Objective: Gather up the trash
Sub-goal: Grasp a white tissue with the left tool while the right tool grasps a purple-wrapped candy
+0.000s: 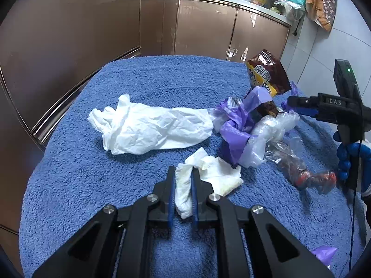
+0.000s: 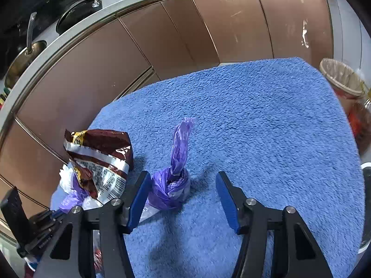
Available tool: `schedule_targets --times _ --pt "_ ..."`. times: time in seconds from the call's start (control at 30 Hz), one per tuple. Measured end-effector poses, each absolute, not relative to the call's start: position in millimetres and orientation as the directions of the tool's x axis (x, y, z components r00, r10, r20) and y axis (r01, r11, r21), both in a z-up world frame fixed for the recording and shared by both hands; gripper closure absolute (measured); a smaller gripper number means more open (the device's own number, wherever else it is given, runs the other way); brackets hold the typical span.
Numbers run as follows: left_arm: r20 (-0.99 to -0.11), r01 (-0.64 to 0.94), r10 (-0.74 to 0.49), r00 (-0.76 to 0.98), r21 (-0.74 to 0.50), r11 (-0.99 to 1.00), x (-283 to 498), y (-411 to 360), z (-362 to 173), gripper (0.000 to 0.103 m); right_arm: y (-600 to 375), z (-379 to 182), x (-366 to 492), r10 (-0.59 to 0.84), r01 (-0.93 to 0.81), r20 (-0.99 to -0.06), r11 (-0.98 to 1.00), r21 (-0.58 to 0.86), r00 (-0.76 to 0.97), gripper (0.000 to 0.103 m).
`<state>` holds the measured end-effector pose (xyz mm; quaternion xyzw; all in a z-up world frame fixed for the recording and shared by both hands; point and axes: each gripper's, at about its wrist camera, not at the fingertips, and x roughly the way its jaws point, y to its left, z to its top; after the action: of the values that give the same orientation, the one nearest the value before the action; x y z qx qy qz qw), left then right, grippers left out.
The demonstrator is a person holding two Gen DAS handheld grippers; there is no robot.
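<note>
- The left gripper (image 1: 183, 185) is pressed onto a small crumpled tissue (image 1: 208, 176); the tissue fills the narrow gap between the two blue pads, and the rest of it lies on the blue towel (image 1: 92, 185) to the right of the fingers.
- A large white tissue (image 1: 148, 127) lies spread on the towel, beyond the left gripper and a little to its left, apart from the small one.
- To the right of the large tissue there is a heap of trash: a purple plastic bag (image 1: 234, 129), clear plastic wrap (image 1: 271, 132), and a brown snack bag (image 1: 269, 74) that stands at the far side of the heap.
- A clear wrapper with something red inside (image 1: 306, 173) lies near the right edge of the towel.
- The right gripper (image 2: 183, 199) is spread wide. A knotted purple bag (image 2: 171, 185) stands between its fingers, just beside the left finger, with its twisted tail pointing up; I cannot tell if the finger touches it.
- In the left wrist view the right gripper (image 1: 294, 105) comes in from the right over the heap, held by a hand in a blue glove (image 1: 345, 157).
- In the right wrist view the snack bag (image 2: 99, 159) is to the left of the gripper.
- A bin with a liner (image 2: 340, 78) stands past the far right edge of the towel (image 2: 266, 127).
- Brown cabinets (image 1: 69, 34) stand behind the towel.
</note>
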<state>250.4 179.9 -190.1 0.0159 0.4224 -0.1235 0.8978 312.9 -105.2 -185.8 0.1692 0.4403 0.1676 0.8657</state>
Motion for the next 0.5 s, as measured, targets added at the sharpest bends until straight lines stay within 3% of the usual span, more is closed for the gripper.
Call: schedule_targets --times 0.23,0.3,0.5 --pt "-0.761 0.21 -0.167 0.626 -0.042 0.977 245.6 174.1 -188.2 0.092 -94.1 -184.6 315.1 0.472 -0.189 -0.716 0.877 0.443 0.514 0.052" --pt "-0.759 0.206 -0.162 0.631 -0.037 0.978 244.6 173.9 -188.0 0.093 -88.8 -184.4 314.1 0.466 -0.202 -0.723 0.882 0.426 0.509 0.069" --pt "-0.75 0.181 -0.16 0.642 -0.054 0.982 229.5 174.3 -178.8 0.094 -93.6 -177.5 302.9 0.469 -0.196 -0.717 0.88 0.433 0.516 0.07"
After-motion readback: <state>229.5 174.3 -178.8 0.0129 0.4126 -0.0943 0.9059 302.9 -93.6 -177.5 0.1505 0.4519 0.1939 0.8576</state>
